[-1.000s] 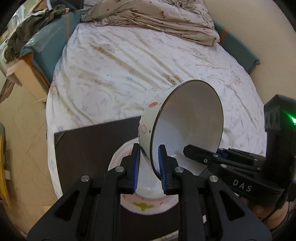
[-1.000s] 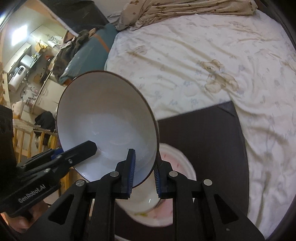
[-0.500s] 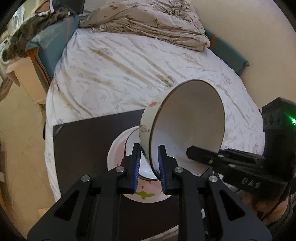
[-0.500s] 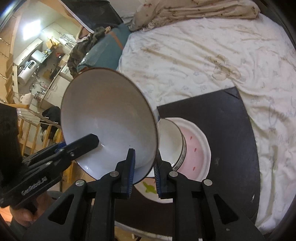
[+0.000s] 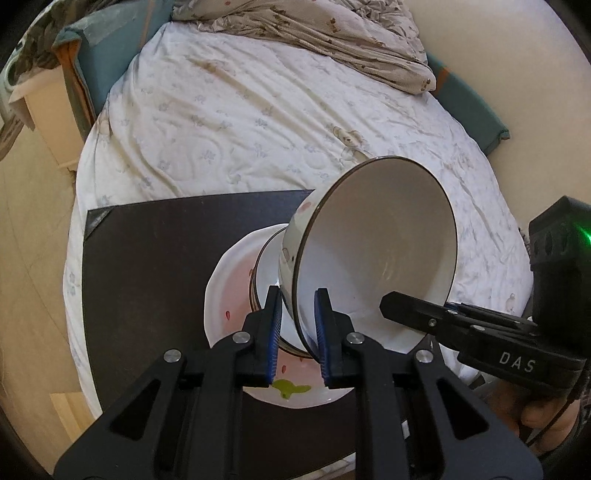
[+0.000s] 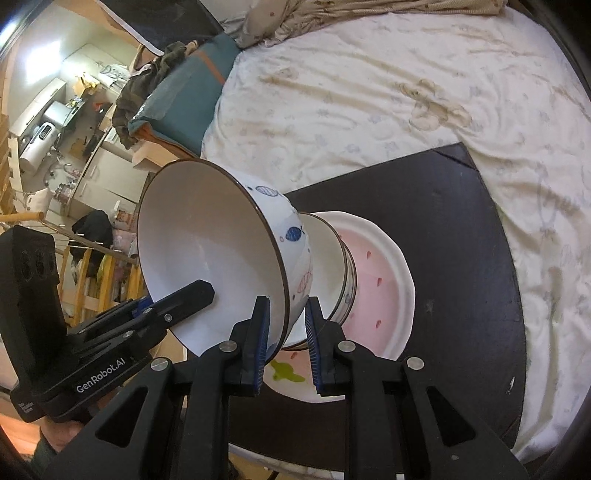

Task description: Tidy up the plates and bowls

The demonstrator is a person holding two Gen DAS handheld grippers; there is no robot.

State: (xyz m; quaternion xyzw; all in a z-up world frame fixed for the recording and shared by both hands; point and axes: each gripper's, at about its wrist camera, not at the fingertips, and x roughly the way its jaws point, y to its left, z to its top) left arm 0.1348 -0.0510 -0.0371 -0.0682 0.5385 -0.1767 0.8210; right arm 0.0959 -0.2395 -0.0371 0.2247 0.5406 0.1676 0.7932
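A large white bowl [image 5: 373,251] with a brown rim and painted fish outside is held between both grippers. My left gripper [image 5: 297,332] is shut on its near rim. My right gripper [image 6: 284,330] is shut on the opposite rim of the large bowl [image 6: 207,266]. The bowl sits just over a smaller white bowl [image 5: 267,273], also seen in the right wrist view [image 6: 327,258]. The smaller bowl rests on a pink-centred white plate [image 5: 236,291], also in the right view [image 6: 380,280]. The plate lies on a dark board [image 5: 147,258].
The dark board [image 6: 461,240] lies on a bed with a white patterned sheet [image 5: 240,118]. A crumpled blanket [image 5: 314,33] lies at the far end. A teal cushion and clothes [image 6: 173,96] sit at the bed's left, with cabinets and floor beyond.
Both grippers have carried the large bowl down toward the small bowl on the plate. The plate and board have come more into view.
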